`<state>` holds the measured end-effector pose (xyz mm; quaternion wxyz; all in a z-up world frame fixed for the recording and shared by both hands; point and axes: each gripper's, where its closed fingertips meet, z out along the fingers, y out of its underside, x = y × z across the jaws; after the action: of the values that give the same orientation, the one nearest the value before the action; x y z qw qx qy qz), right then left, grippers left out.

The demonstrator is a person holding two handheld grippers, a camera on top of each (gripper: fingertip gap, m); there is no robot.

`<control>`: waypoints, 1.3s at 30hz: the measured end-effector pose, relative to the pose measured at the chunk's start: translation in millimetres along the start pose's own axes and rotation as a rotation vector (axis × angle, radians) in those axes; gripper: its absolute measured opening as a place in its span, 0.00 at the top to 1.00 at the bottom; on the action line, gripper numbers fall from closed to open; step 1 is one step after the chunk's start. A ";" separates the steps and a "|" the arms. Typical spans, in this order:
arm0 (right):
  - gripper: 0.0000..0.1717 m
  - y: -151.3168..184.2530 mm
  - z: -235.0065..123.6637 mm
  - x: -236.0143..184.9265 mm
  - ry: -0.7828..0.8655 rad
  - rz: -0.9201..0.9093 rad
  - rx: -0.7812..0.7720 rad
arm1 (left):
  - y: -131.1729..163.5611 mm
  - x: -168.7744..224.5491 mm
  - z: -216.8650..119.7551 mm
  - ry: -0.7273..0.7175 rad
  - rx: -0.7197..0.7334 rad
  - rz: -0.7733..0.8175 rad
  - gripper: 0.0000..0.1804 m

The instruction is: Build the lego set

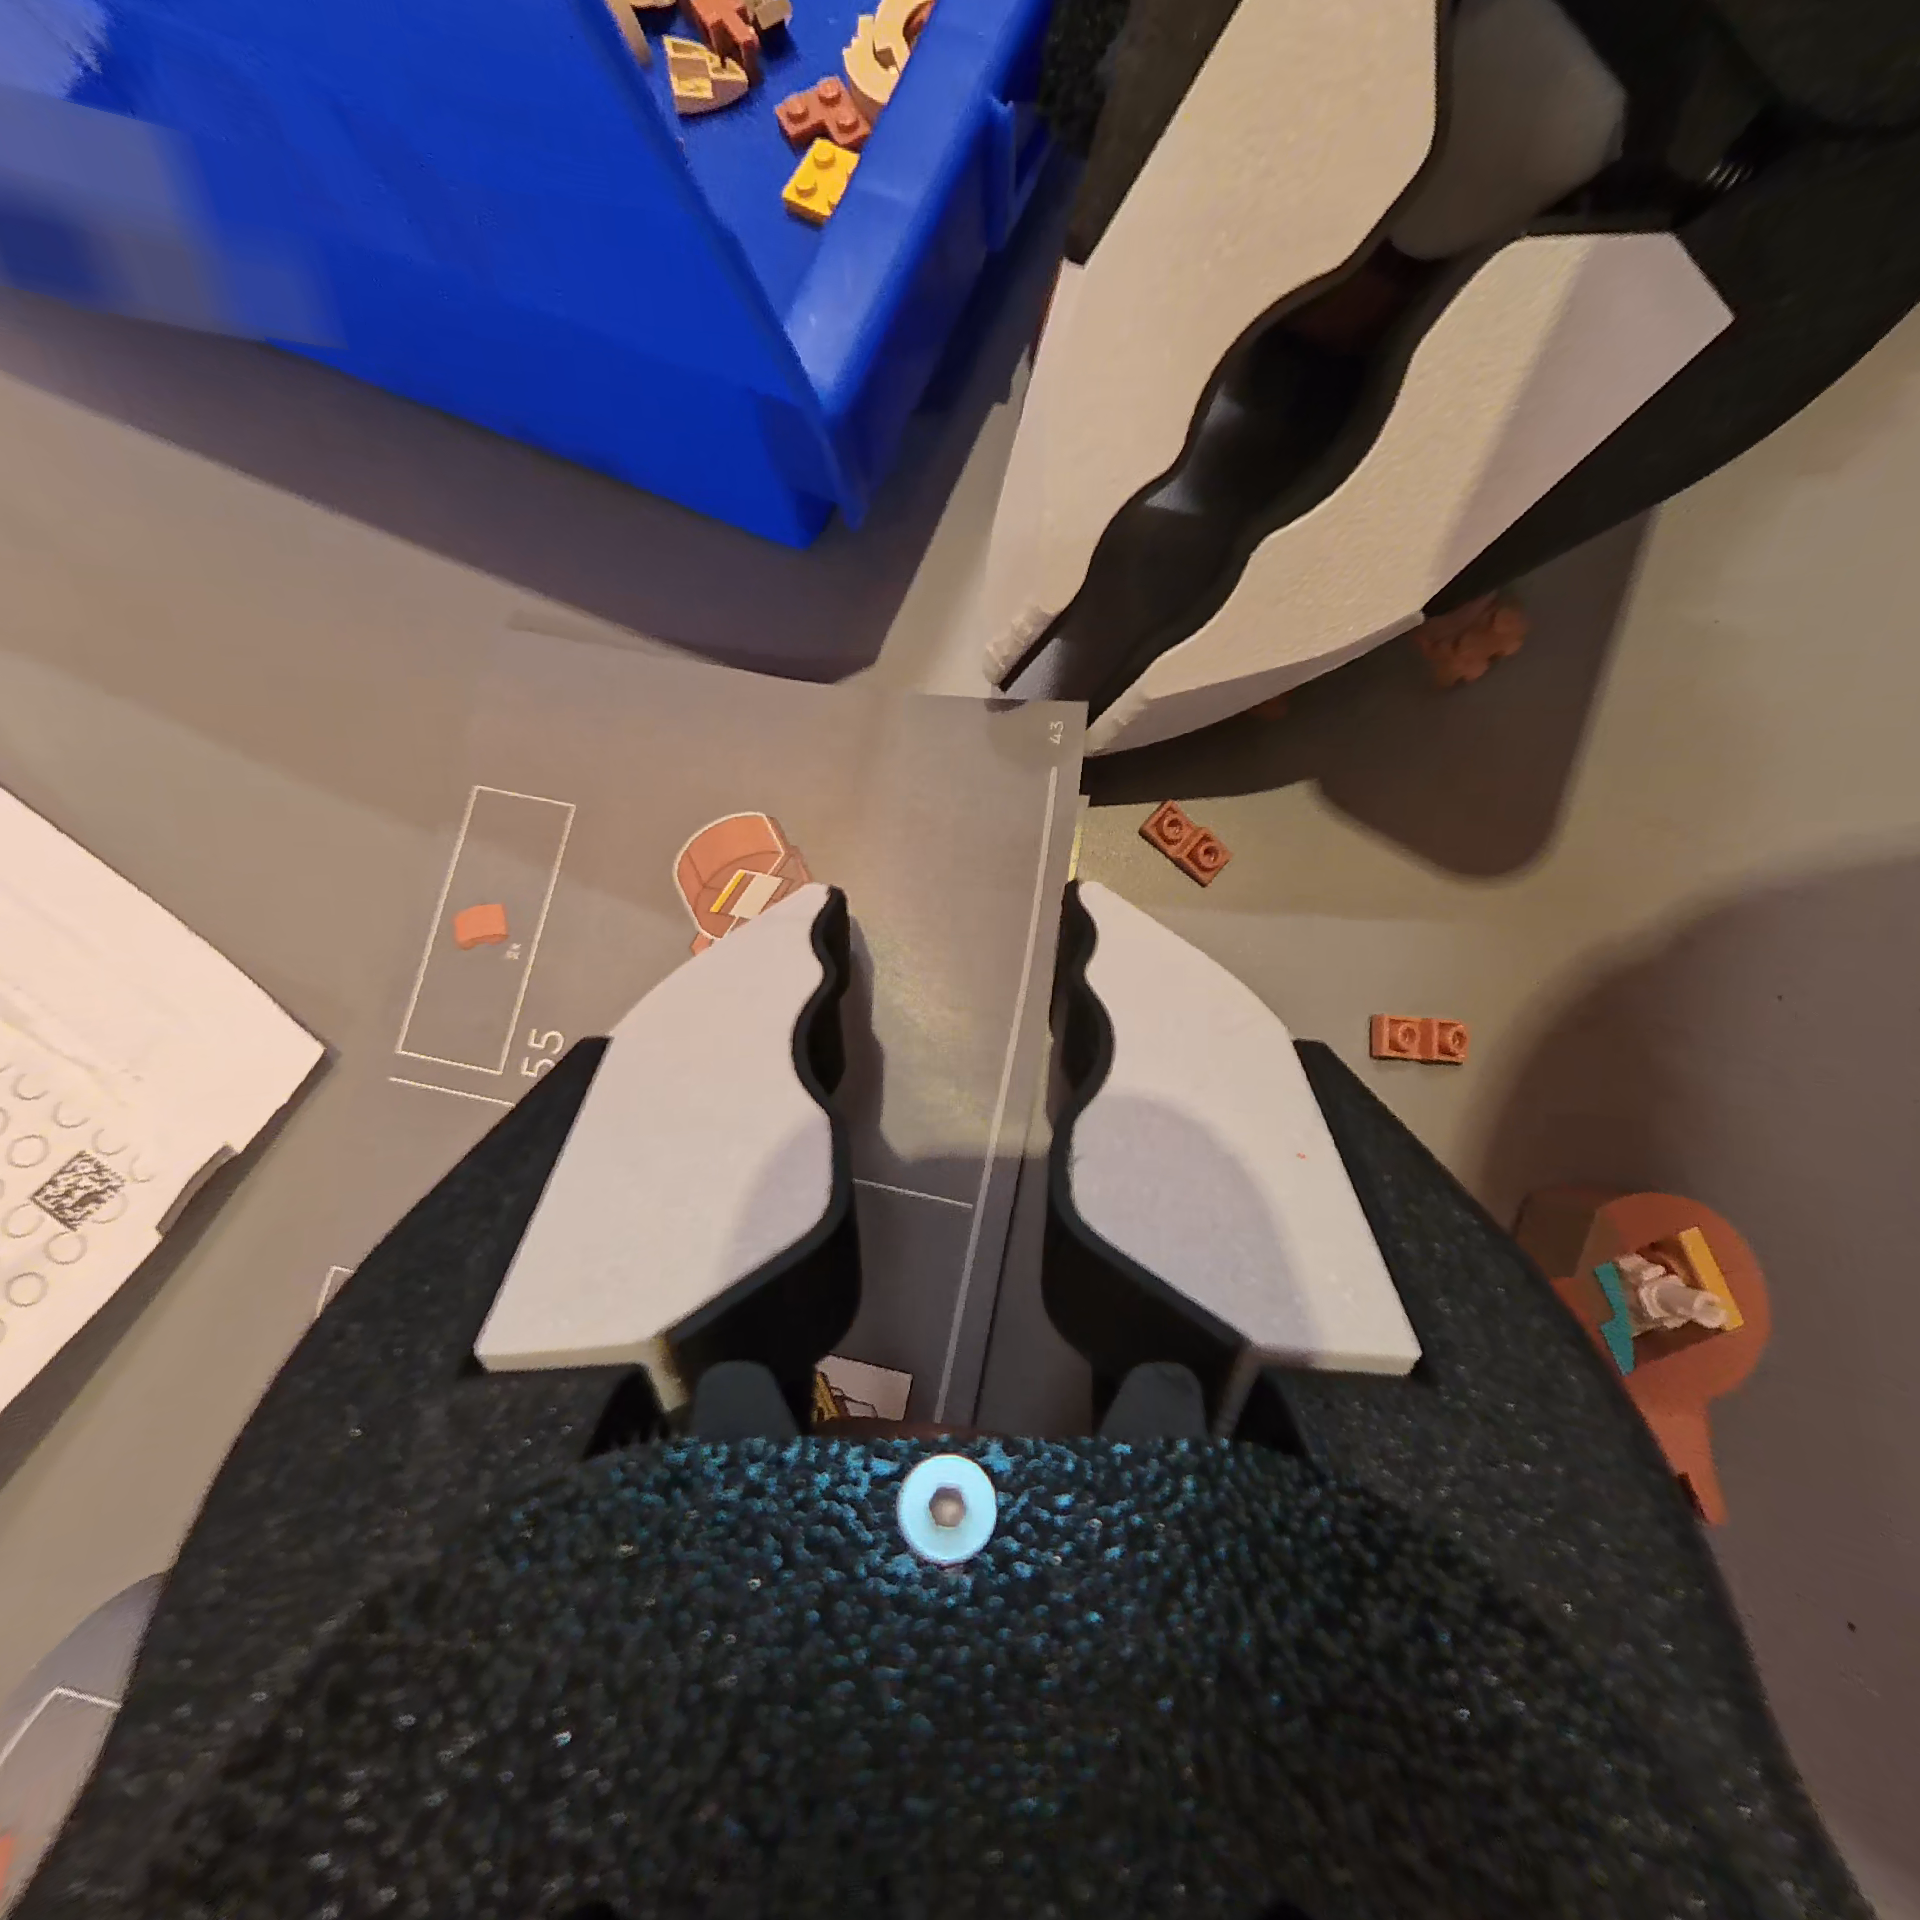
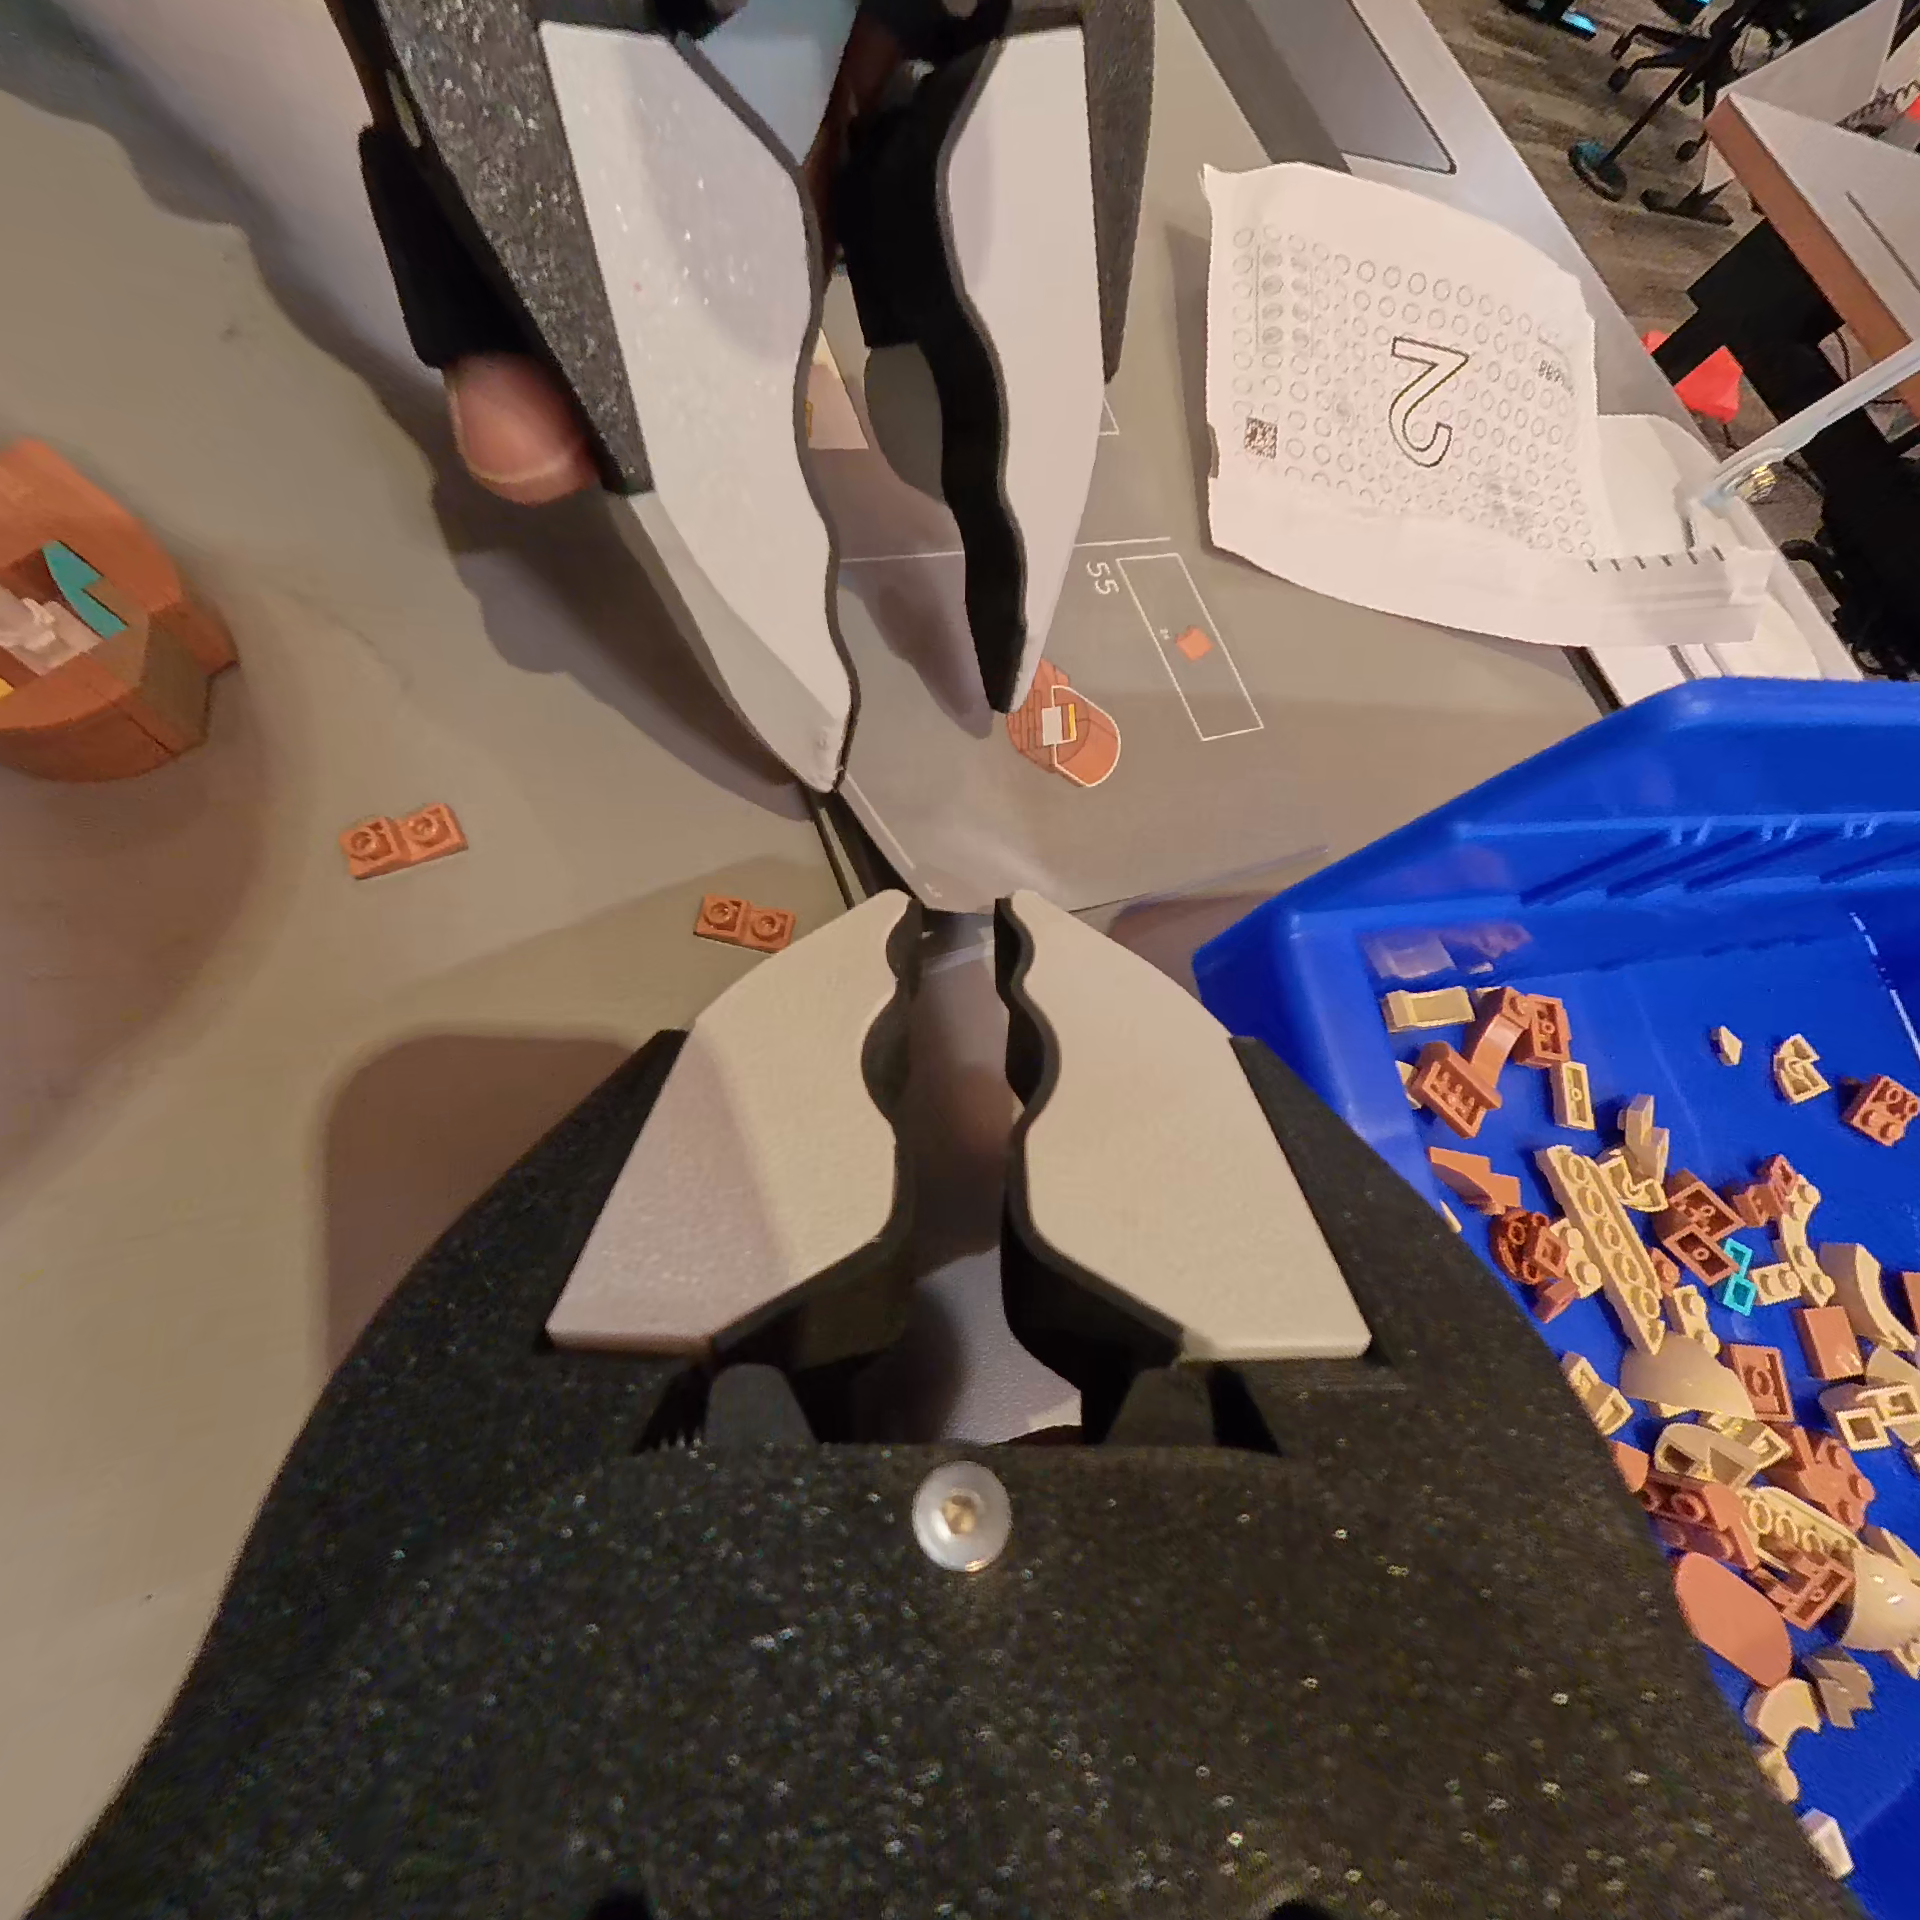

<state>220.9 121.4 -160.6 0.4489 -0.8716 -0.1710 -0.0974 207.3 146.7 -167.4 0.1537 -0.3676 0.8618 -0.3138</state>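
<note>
The grey printed instruction-booklet page [image 1: 935,810] lies open in the middle of the grey tabletop [image 1: 1299,1091], with the blue plastic bin of loose brown and tan bricks [image 1: 623,364] just beyond it, close enough to pick from while reading. The left gripper [image 1: 951,904] hangs over the page's outer edge with its jaws wide apart and nothing between them. One fingertip comes down beside the printed drawing of a brown rounded model [image 1: 738,862].

The right gripper [image 2: 956,914] meets the page at its far corner. Its jaws are set only narrowly apart, with the corner of the sheet lying at the gap. The page looks slightly lifted there, though the pads do not appear to press on it.

Two small reddish-brown two-stud plates [image 1: 1184,842] [image 1: 1418,1037] sit on the table just beside the booklet. The part-built brown round model [image 1: 1652,1288] stands farther out, and a white perforated paper bag [image 1: 125,1039] rests on the booklet's other side.
</note>
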 end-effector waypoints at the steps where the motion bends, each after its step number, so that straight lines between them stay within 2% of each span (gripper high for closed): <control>1: 0.92 0.0 0.0 -0.1 0.000 -0.001 0.000 | -0.1 -0.1 -0.4 0.001 0.001 -0.002 0.79; 14: 0.93 0.4 0.0 -0.7 -0.002 -0.005 -0.001 | -0.2 -2.7 -3.1 0.004 0.008 -0.022 0.79; 23: 0.90 -8.3 -9.2 -4.5 -0.035 -0.008 0.089 | 0.5 -3.4 -3.3 0.001 0.007 -0.024 0.79; 39: 0.91 -9.5 6.8 15.9 0.149 -0.014 0.021 | -2.9 -0.9 -7.7 -0.015 0.006 0.003 0.79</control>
<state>232.1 135.4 -152.3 0.4688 -0.8560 -0.1444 -0.1632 205.7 149.1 -159.7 0.1617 -0.3682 0.8603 -0.3133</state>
